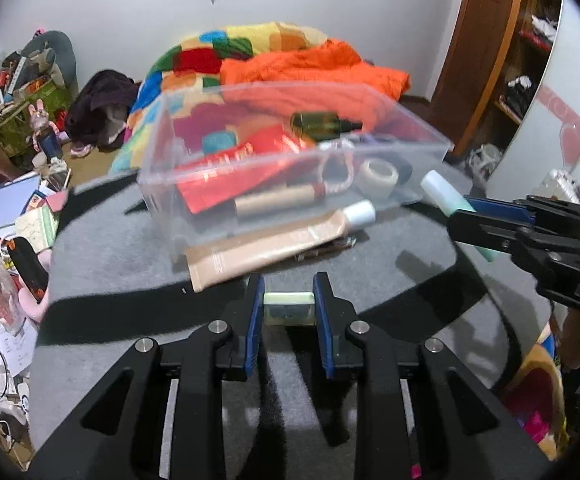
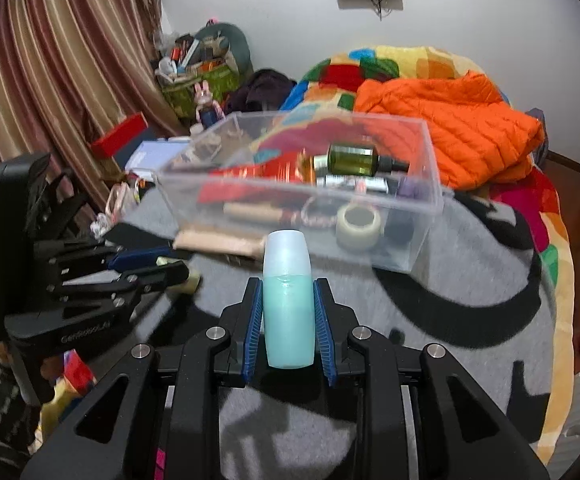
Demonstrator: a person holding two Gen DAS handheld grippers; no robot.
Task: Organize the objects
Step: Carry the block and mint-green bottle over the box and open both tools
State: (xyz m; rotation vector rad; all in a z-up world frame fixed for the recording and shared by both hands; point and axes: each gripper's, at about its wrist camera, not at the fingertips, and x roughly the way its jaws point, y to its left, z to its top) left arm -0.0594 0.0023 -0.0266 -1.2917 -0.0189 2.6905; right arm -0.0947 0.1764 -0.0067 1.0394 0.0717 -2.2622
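While my left gripper [image 1: 288,307] clamps a pale green block [image 1: 288,309] above the grey blanket [image 1: 121,264], a beige tube [image 1: 273,246] lies just ahead, against the clear bin [image 1: 169,200] — a green bottle [image 1: 322,125], tape roll [image 1: 378,176] and red packet [image 1: 245,168] inside. Right of it, my right gripper [image 2: 288,320] grips a teal bottle [image 2: 288,312], cap toward the bin — near it, not over it.
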